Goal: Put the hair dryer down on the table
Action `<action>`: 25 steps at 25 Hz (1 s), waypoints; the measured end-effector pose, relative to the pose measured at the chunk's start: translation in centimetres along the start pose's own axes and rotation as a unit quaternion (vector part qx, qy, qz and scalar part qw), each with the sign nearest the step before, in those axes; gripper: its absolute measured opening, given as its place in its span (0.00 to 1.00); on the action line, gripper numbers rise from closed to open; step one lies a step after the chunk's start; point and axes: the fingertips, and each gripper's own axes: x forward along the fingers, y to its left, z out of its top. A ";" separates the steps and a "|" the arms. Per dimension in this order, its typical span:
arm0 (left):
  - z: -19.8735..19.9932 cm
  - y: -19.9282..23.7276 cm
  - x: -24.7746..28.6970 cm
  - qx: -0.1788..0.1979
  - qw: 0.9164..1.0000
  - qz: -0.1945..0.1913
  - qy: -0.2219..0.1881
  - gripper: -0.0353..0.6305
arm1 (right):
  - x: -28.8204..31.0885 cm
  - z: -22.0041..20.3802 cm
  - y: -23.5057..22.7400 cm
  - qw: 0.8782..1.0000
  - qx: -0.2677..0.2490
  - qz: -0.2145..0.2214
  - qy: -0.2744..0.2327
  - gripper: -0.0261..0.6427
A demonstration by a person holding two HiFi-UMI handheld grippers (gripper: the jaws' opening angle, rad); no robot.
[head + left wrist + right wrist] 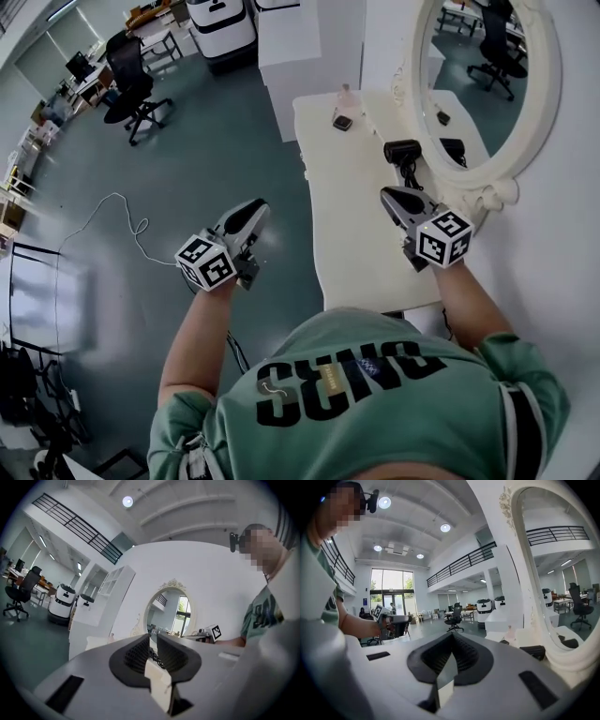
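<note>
Black hair dryer (403, 152) lies on the cream bench (349, 217) beside the white-framed oval mirror (483, 84). It sits just ahead of my right gripper (389, 197), not touching it. That gripper's jaws are together and empty. My left gripper (253, 211) hangs over the teal floor (234, 141), well away, with only a narrow slit between its jaws and nothing held.
</note>
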 end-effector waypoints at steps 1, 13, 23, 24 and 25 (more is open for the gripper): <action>0.2 -0.4 -1.2 0.001 1.000 0.000 -0.013 0.13 | 0.2 0.1 0.6 1.000 -0.001 0.004 -0.001 0.03; 0.5 -3.4 -6.9 0.002 0.997 0.016 -0.076 0.07 | 1.0 -0.5 3.6 0.999 0.005 0.031 0.008 0.03; -1.8 -3.5 -5.3 -0.003 0.999 0.028 -0.040 0.07 | 0.6 -1.3 2.8 0.999 0.034 0.026 0.001 0.03; -1.9 -3.5 -5.2 -0.001 0.999 0.028 -0.038 0.07 | 0.6 -1.4 2.7 0.999 0.033 0.025 0.001 0.03; -2.0 -3.5 -5.1 0.001 0.999 0.027 -0.036 0.07 | 0.5 -1.5 2.6 0.999 0.033 0.025 0.001 0.03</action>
